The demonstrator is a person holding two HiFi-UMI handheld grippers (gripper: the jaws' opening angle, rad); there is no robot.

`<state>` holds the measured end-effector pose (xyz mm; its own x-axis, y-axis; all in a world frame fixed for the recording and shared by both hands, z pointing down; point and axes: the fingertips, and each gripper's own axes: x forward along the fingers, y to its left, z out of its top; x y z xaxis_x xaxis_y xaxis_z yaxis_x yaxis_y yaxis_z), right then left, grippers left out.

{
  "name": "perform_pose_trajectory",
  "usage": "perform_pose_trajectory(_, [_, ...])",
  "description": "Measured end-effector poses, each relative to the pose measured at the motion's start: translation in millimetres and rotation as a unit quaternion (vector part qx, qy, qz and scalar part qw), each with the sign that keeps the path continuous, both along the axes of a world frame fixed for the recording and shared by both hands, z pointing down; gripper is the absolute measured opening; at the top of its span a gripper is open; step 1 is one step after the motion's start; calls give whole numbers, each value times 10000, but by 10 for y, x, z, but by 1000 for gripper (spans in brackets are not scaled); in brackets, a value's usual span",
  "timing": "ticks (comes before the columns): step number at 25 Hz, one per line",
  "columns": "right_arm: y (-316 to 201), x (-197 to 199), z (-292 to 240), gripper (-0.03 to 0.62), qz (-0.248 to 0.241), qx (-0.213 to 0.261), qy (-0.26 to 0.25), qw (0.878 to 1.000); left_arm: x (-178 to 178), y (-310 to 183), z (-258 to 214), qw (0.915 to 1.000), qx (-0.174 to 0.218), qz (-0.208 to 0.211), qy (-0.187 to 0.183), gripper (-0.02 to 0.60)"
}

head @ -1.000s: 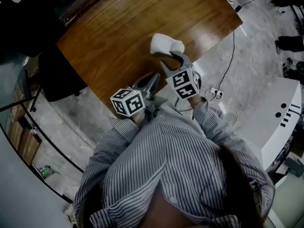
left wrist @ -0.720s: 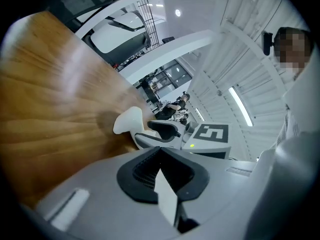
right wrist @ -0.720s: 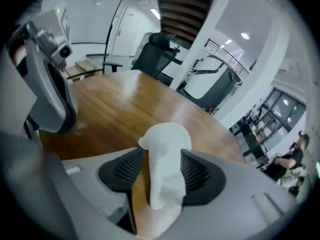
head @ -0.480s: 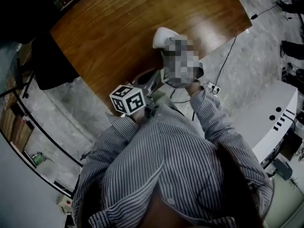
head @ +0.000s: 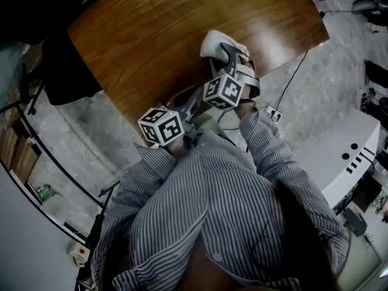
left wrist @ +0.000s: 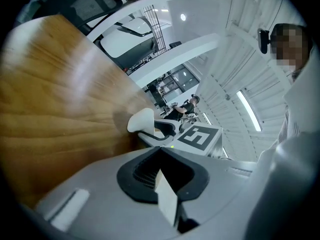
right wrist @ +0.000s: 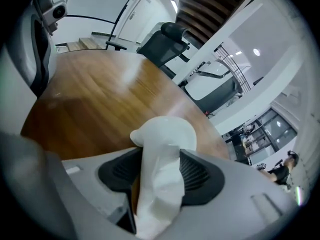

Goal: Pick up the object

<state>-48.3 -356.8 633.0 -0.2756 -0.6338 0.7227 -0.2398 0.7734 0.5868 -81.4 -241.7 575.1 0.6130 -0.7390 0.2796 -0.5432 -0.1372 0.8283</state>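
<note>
**Right tool spread around the white object**

Nearest me, my left tool [left wrist: 160,151] has its jaws pressed together with nothing in them. It hangs at the near edge of the bench [head: 139,47], just beside the right one. My right tool [right wrist: 157,153] tilts down onto the object [right wrist: 165,134], a white rounded lump lying on the wood close to that edge. Its jaws have just been opening and stand spread with the object between them. A sliver of wood shows between the object and one pad, so nothing is pinched. Beyond, the brown top runs to a black chair [right wrist: 162,41] at the far side.
</note>
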Motion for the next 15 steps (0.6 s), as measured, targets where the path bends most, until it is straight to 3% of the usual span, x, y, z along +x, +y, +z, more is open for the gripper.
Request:
perform_pose_trajectory(9, [-13,32,-152,228,172,-200,-405,9988,-121,9,-66,9998,74,-162,-30,0])
perform_pose_trajectory(13, [0,23,-424,227,388,-433,-1037,9929,-175,-46,-162,9995,215,-219,-72,0])
perform_pose_trajectory(15, [25,16,-611,227,584,-711,-1598,9828,-197,-78,-242,9991,309,-262,-88,0])
